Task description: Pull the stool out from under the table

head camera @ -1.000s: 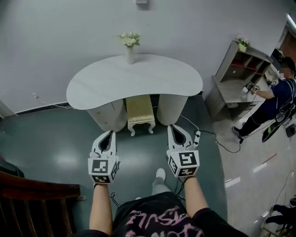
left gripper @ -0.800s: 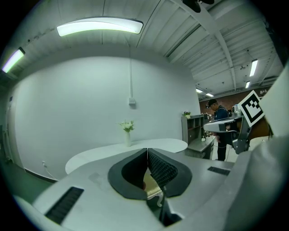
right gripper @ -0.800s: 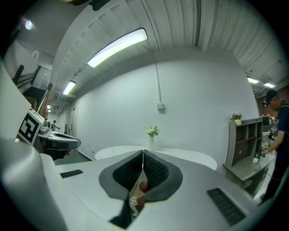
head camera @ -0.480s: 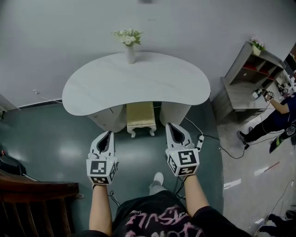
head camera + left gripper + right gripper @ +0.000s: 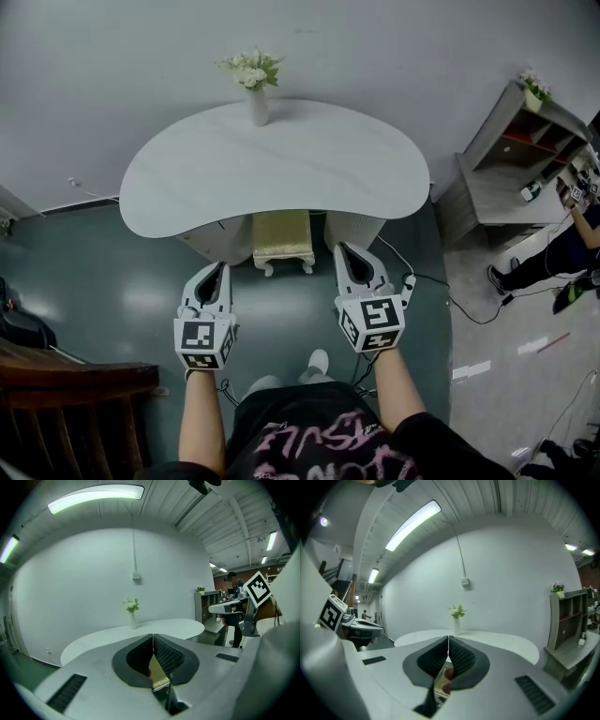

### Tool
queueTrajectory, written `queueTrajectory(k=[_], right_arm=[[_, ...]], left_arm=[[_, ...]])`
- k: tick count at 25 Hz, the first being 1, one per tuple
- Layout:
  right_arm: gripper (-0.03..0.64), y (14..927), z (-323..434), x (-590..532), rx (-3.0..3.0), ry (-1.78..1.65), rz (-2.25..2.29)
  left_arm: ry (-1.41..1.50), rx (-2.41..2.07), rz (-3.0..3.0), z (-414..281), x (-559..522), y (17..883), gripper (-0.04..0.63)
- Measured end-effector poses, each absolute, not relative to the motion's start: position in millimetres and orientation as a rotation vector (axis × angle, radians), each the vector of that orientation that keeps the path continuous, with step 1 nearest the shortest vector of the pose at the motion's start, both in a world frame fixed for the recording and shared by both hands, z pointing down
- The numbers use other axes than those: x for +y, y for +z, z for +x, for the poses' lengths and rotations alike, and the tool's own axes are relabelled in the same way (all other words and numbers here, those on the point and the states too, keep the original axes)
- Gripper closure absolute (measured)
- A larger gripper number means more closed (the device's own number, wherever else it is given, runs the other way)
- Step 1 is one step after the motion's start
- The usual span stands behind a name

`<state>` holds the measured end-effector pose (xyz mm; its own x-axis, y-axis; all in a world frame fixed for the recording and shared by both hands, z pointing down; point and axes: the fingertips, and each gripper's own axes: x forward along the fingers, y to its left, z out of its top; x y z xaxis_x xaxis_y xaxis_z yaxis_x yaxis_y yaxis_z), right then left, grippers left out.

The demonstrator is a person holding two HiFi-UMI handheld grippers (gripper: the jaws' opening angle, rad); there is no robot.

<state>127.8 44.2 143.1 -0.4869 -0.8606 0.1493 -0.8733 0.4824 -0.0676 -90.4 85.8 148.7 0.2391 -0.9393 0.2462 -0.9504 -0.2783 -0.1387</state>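
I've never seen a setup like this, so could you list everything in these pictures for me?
table: one, white, kidney-shaped, against the wall
vase of flowers: one, white, at the table's back edge
stool: one, gold seat, pale legs, tucked under the table
shelf unit: one, grey, right of the table
potted plant: one, green, on top of the shelf unit
power strip: one, white, on the floor by a dark cable
wooden furniture: one, dark brown, lower left
bystander: one, dark clothes, right edge
left gripper: one, white, shut, empty, short of the stool
right gripper: one, white, shut, empty, short of the stool
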Motion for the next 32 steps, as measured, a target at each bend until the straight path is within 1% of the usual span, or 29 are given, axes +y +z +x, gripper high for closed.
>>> queueTrajectory(k=[11, 17, 24, 32], right_arm=[[0.554, 150, 119, 31, -2.616, 0.198, 1.497], [0.554, 154, 101, 10, -2.585, 0.21, 1.521], [0.554, 170, 78, -5, -2.553, 0.245, 1.536], [0.554, 200, 69, -17, -2.525, 0.288, 1.518]], left_arm=[[0.429, -1.827, 2.451, -94, 70, 158, 0.583], [0.423, -1.793, 2.452, -114, 45, 169, 0.583], [0.417, -1.764, 2.416, -137, 25, 189, 0.583], [0.441, -1.714, 2.4, -141, 13, 219, 0.581]])
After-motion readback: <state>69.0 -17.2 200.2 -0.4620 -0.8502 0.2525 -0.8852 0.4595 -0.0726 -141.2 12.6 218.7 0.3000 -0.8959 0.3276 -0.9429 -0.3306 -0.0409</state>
